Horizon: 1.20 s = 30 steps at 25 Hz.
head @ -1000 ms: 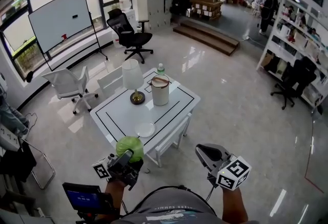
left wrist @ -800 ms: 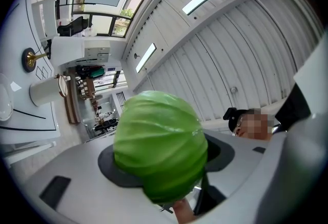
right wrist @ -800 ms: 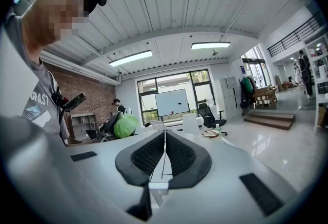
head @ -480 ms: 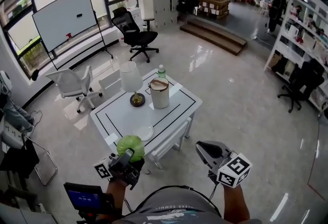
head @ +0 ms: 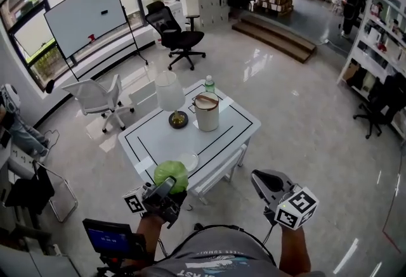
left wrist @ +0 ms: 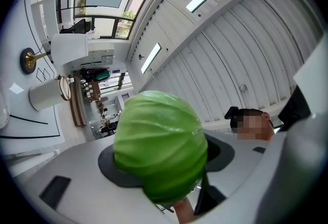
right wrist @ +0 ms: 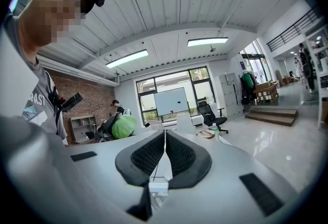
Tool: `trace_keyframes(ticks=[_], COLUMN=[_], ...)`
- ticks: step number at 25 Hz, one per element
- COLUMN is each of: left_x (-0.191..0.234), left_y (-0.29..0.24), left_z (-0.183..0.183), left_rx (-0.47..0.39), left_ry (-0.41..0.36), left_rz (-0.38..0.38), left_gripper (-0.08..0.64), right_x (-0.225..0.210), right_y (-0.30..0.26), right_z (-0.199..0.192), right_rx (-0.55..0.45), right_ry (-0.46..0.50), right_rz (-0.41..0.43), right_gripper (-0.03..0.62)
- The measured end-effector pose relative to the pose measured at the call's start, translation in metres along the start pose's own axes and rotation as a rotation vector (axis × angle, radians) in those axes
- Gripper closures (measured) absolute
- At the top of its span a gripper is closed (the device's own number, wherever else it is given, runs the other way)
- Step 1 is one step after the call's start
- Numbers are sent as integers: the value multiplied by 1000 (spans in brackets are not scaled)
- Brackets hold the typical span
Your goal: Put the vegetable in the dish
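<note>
A round green cabbage (head: 171,174) is clamped in my left gripper (head: 166,191), held up over the near edge of the white table (head: 152,136). In the left gripper view the cabbage (left wrist: 159,143) fills the space between the jaws. A small white dish (head: 188,161) lies on the table's near part, just beyond and right of the cabbage. My right gripper (head: 269,184) hangs off the table's near right corner. Its jaws (right wrist: 164,161) are shut with nothing between them. From the right gripper view the cabbage (right wrist: 123,126) shows at the left.
On the table stand a white lamp (head: 170,95), a white cylindrical container (head: 207,112) and a bottle (head: 209,84). A white chair (head: 219,171) is tucked under the near right side. More chairs (head: 95,97) and a whiteboard (head: 85,16) lie beyond.
The table has come nearer in the head view. Both grippers travelled with it; the cabbage now overlaps the table's near edge beside the dish. Neither gripper's jaws changed.
</note>
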State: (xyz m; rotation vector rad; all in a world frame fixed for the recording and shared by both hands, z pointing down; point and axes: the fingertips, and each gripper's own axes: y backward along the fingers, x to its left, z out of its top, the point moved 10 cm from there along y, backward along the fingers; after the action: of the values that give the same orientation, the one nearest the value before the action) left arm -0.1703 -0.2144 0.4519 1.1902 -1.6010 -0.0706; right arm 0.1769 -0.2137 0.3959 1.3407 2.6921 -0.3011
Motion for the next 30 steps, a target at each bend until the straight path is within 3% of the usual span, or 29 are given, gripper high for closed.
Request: trace_keyframes(ticks=[12,20,30], left_x=[32,40,87], left_y=[5,0,-36], left_z=[70,79,93], left_rx=[75,75,37], left_ry=[4,47,-5], left_rz=[-27,-30,25], left_gripper=[270,270,270], right_x=[10,16,-48], right_y=[-62,-67,-103], right_z=[5,12,25], right_rx=[-8,30,34], right_ry=[-16,-36,-31], right_rz=[-52,-64,23], right_gripper=[584,584,584])
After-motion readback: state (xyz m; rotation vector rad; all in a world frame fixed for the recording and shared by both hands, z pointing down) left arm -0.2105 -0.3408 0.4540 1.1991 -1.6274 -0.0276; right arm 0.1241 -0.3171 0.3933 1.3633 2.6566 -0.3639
